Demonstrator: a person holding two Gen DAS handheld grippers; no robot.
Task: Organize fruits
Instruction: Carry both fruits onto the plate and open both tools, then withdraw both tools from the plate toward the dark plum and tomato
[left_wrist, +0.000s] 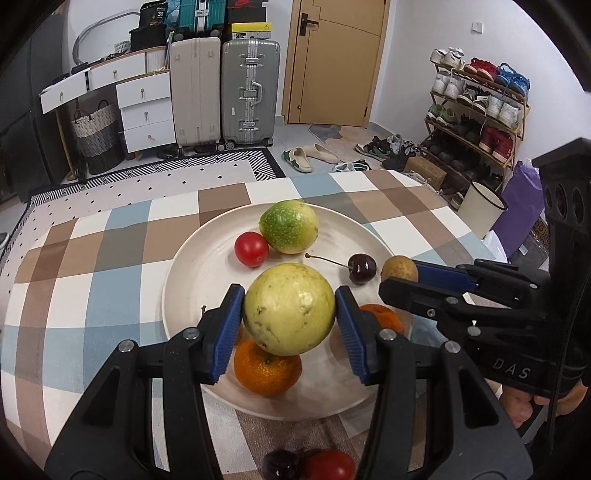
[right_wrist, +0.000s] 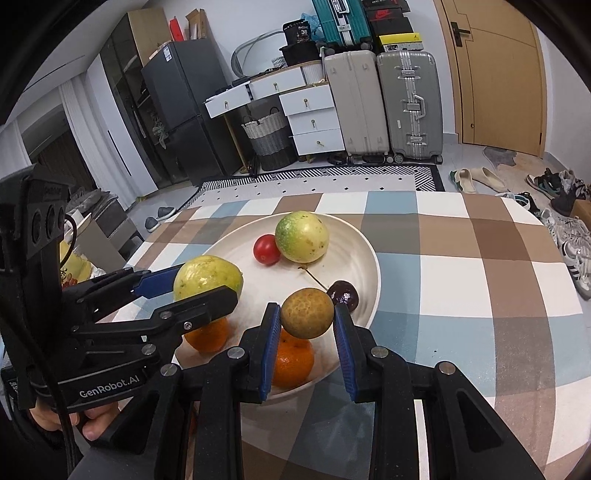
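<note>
Fruit is mostly gathered on the white plate (left_wrist: 177, 266) on the checked table (left_wrist: 92, 266), so I judge the sorting well along but unfinished. My left claw (left_wrist: 290, 328) pinches a yellow-green passion fruit (left_wrist: 290, 308) above the plate's near half, over an orange (left_wrist: 267, 371). My right claw (right_wrist: 307, 334) is pressed onto a small brown longan (right_wrist: 307, 313), held over the second orange (right_wrist: 293, 363) near the plate's edge. Both held fruits are off the plate's surface and, as I read it, yet to be set down.

Count on the plate: one greener passion fruit (left_wrist: 289, 227), one cherry tomato (left_wrist: 251, 249), one dark cherry (left_wrist: 362, 268) with its stem, and two oranges. That makes five resting there and two in my claws.

Off the plate, at the bottom edge of the left view, another dark cherry (left_wrist: 280, 466) and another red tomato (left_wrist: 332, 464) lie on the table; those two seem left to collect.
</note>
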